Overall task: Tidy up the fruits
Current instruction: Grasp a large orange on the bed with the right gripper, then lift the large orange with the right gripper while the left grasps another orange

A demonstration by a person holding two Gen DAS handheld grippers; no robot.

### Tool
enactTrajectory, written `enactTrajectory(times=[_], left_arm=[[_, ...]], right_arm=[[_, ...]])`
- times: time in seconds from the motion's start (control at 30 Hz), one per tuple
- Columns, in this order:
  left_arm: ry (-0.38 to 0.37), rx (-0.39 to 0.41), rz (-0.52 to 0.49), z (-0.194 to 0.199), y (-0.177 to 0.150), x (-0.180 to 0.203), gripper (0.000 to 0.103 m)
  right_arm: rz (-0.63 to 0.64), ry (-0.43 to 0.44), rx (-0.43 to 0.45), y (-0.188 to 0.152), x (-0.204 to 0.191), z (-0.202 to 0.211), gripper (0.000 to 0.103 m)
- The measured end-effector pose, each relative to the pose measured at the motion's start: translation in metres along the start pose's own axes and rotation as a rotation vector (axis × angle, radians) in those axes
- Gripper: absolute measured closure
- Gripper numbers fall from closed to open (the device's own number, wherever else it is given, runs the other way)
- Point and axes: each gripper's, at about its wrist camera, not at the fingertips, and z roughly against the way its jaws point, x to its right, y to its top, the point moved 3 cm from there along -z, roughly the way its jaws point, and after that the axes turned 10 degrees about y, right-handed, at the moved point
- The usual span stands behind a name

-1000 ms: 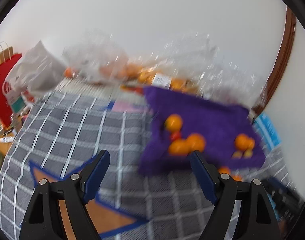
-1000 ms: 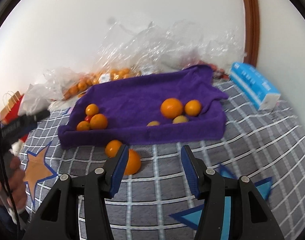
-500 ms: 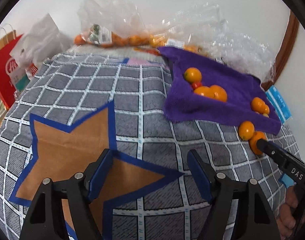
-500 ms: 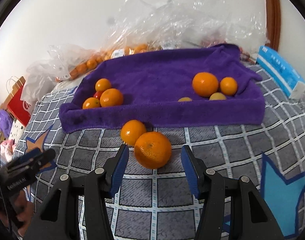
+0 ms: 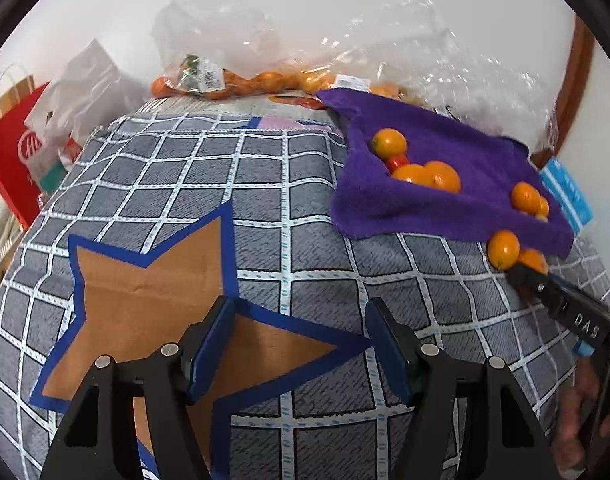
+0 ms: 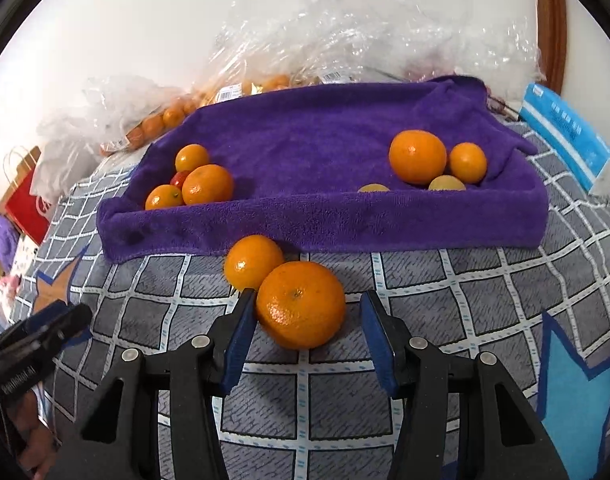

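On a grey checked cover (image 6: 445, 280) patterned with stars lies a purple towel (image 6: 313, 136) with its edges turned up like a shallow tray. In its left corner sit three oranges (image 6: 207, 184) and one small red fruit (image 6: 179, 178); in its right corner sit a big orange (image 6: 417, 156), a smaller orange (image 6: 468, 162) and two yellowish fruits (image 6: 446, 183) half hidden behind the near fold. Two more oranges lie on the cover just outside the towel's near edge, touching each other: a smaller one (image 6: 253, 261) farther off and a large orange (image 6: 301, 304) nearer. The right tongs (image 6: 305, 314) stand apart around that large orange; the left pad looks to be at or against its skin, while a clear gap shows at the right pad, so it is not clamped. The left tongs (image 5: 299, 334) are well to the left of the towel, over an orange-brown star (image 5: 145, 300) with a blue border; their jaws have just been closing, stand partly apart, and have nothing between them. Along the far side lie clear plastic bags (image 5: 225, 40) with many small oranges inside, too crowded to count. A blue-and-white packet (image 6: 565, 136) lies right of the towel, and a red paper bag (image 5: 13, 148) stands at the far left. A hand (image 5: 581, 424) shows at the lower right edge of the left view.
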Motion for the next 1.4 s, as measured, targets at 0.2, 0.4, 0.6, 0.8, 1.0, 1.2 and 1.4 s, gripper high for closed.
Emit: enactTrajectory(times=[0.2,0.4,0.6,0.8,1.0,1.2,1.4], left_arm=[[-0.052,0.004,0.041,0.001,0.0,-0.006,0.038],[-0.144,0.012,0.102,0.004,0.001,-0.013,0.038],[-0.201,0.029,0.125,0.006,0.001,-0.012,0.038],[-0.221,0.065,0.097,0.015,-0.001,-0.006,0.038],[-0.19,0.01,0.086,0.017,-0.003,0.003,0.037],[-0.228,-0.013,0.053,0.02,-0.004,0.039,0.037],[-0.202,-0.032,-0.061,0.012,-0.003,0.078,0.037]], right_arm=[[0.046,0.003,-0.023,-0.001,-0.007,-0.002,0.061],[0.067,-0.002,-0.004,-0.005,-0.009,0.006,0.061],[0.08,0.023,0.04,-0.013,-0.005,0.026,0.061],[0.066,-0.009,0.066,-0.022,0.015,0.049,0.061],[0.071,-0.079,0.108,-0.028,0.043,0.071,0.061],[0.028,-0.106,0.139,-0.026,0.073,0.084,0.061],[0.018,-0.137,0.169,-0.027,0.094,0.097,0.061]])
